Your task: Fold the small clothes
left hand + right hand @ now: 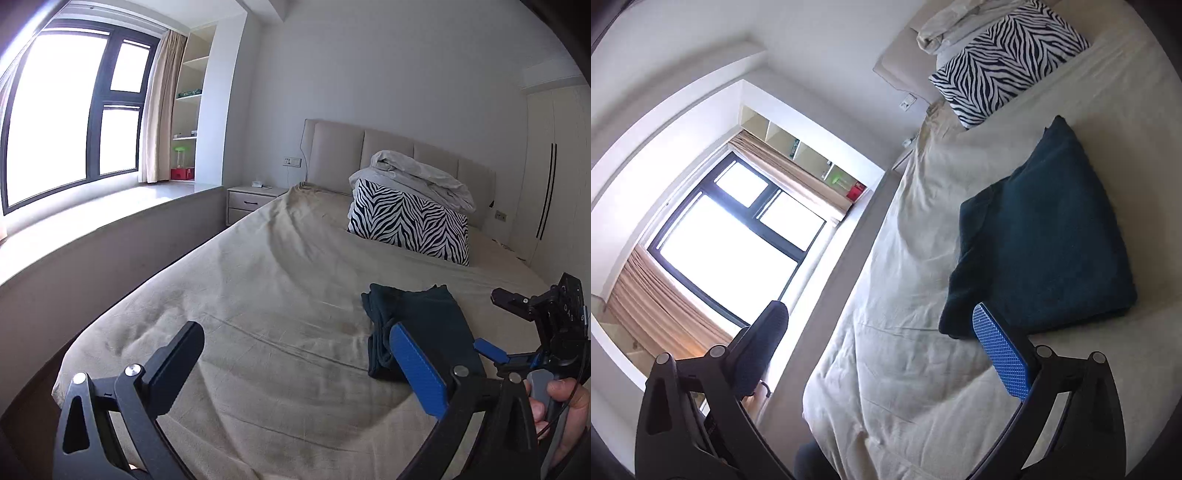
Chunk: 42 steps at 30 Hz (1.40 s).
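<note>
Start at the left: your left gripper (295, 365) hangs above bare sheet with its fingers (177, 365) spread wide and nothing between them — released, so the cloth lies undisturbed. Just right of it the dark teal garment (424, 325) rests on the bed (240, 288), already folded into a compact stack, its layered edges facing the window side; it sits in open sheet short of the zebra pillow (410, 221), where both tools can reach it. Further right, your right gripper (882, 354) is also released, fingers (1001, 354) parted and empty beside the garment's near corner. I judge this fold finished — both tools stand clear so the stack keeps its shape.
</note>
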Each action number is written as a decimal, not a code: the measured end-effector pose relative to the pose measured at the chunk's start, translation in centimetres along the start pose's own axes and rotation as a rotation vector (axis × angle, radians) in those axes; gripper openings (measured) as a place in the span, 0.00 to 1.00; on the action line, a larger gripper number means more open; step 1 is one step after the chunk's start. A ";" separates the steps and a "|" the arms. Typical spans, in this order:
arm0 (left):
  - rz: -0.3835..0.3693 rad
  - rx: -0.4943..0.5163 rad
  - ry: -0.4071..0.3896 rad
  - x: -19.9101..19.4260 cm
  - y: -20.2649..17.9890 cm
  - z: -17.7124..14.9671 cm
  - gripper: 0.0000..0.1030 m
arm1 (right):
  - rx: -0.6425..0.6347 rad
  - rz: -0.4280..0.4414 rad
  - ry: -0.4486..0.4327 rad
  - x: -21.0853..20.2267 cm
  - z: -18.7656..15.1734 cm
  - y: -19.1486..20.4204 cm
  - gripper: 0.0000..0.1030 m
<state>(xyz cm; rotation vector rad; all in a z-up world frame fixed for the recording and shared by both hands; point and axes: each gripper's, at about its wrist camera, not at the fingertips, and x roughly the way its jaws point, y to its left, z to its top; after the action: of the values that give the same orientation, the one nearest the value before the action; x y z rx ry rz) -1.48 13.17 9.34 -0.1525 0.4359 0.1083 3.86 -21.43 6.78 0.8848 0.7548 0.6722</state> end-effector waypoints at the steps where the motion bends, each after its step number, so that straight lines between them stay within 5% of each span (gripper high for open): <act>1: 0.010 -0.011 0.007 0.4 0.5 -0.2 1.00 | 0.059 0.029 0.027 2.3 0.2 -1.4 0.97; 5: 0.025 -0.011 0.044 2.1 1.6 -1.1 1.00 | 0.243 0.047 0.111 9.9 -0.4 -6.5 0.97; 9: 0.031 -0.006 0.069 3.1 1.7 -1.9 1.00 | 0.325 0.047 0.089 12.8 -1.4 -8.9 0.97; 22: 0.021 0.007 0.071 2.8 0.8 -2.3 1.00 | 0.249 0.061 0.133 16.1 -2.7 -5.0 0.98; 32: 0.026 0.015 0.087 3.1 0.8 -2.5 1.00 | 0.212 0.008 0.231 19.1 -4.1 -6.9 0.94; 34: 0.023 0.017 0.087 3.0 0.8 -2.4 1.00 | 0.219 0.003 0.228 18.6 -3.8 -6.6 0.94; 42: 0.017 0.054 0.130 2.8 -1.2 -2.5 1.00 | 0.025 -0.199 0.031 5.4 -3.8 -2.7 0.96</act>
<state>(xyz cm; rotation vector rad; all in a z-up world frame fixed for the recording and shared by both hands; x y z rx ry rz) 0.17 11.71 6.05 -0.1031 0.5695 0.1035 4.36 -16.93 1.28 0.8108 0.8685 0.5021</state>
